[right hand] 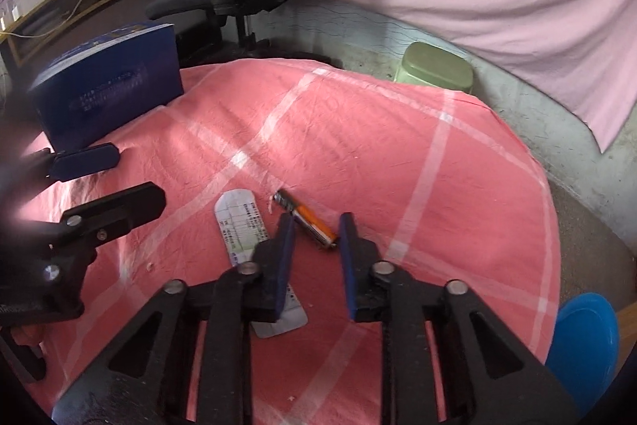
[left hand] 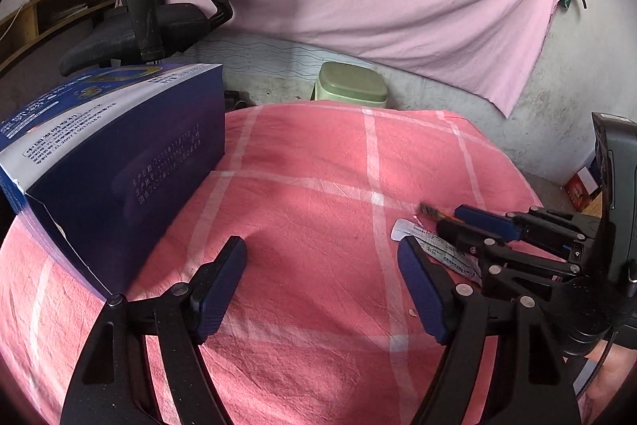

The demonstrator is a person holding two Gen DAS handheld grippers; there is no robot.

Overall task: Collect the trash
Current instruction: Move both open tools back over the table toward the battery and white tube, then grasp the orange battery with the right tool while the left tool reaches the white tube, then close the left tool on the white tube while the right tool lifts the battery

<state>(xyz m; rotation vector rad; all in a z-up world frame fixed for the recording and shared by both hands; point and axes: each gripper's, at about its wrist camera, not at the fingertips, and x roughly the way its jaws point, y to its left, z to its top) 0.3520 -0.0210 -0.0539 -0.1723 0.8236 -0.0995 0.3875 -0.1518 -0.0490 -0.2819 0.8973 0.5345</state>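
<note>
**Grippers over the battery**

Left of the battery [right hand: 304, 222], the blue box [right hand: 107, 86] is sitting on the pink cloth [right hand: 358, 130]. The left gripper [left hand: 322, 273] is hanging open, empty. The right gripper [right hand: 316, 222] is straddling the battery's near end, jaws narrowed, contact unclear.

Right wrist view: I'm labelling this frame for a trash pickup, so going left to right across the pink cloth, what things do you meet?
Blue box → left gripper → white paper strip → battery → green container behind the cloth → blue object at the right edge.
</note>
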